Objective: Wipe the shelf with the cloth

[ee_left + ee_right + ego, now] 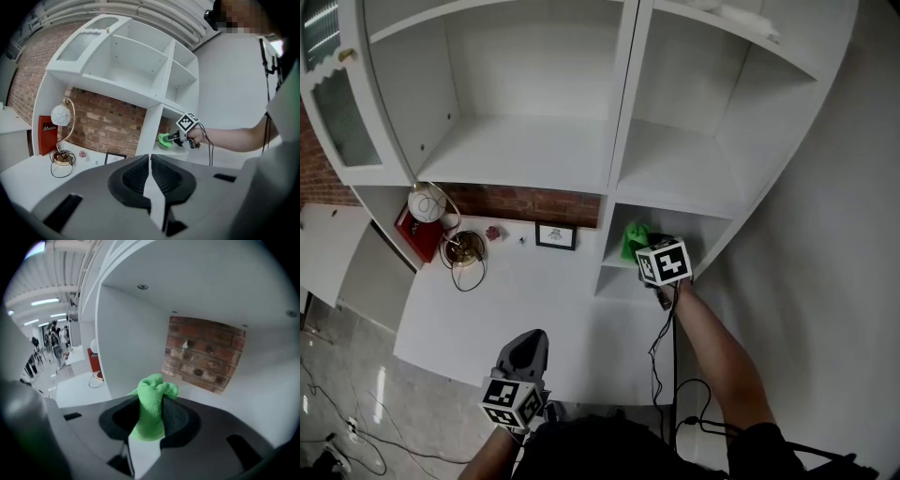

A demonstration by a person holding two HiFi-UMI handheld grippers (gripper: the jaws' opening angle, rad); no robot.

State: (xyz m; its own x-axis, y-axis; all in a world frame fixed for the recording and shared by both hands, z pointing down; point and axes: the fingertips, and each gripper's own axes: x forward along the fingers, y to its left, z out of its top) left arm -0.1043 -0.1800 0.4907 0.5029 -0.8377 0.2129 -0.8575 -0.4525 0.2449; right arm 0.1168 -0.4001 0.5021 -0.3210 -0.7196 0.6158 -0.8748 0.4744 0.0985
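While the left claw [150, 161] was clenched on nothing by the table's [534, 319] near edge, one lamp [425, 203], one red box [412, 234] and one picture frame [555, 236] stood along the brick wall [525, 202]. Further right, the one green cloth [152, 394] was gripped by the right claw [151, 411], bunched past its jaw tips, inside the shelf's [619, 279] lower right compartment, with the right arm [712, 347] stretched forward.

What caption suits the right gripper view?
Right gripper, shut on the green cloth, inside a white shelf compartment.
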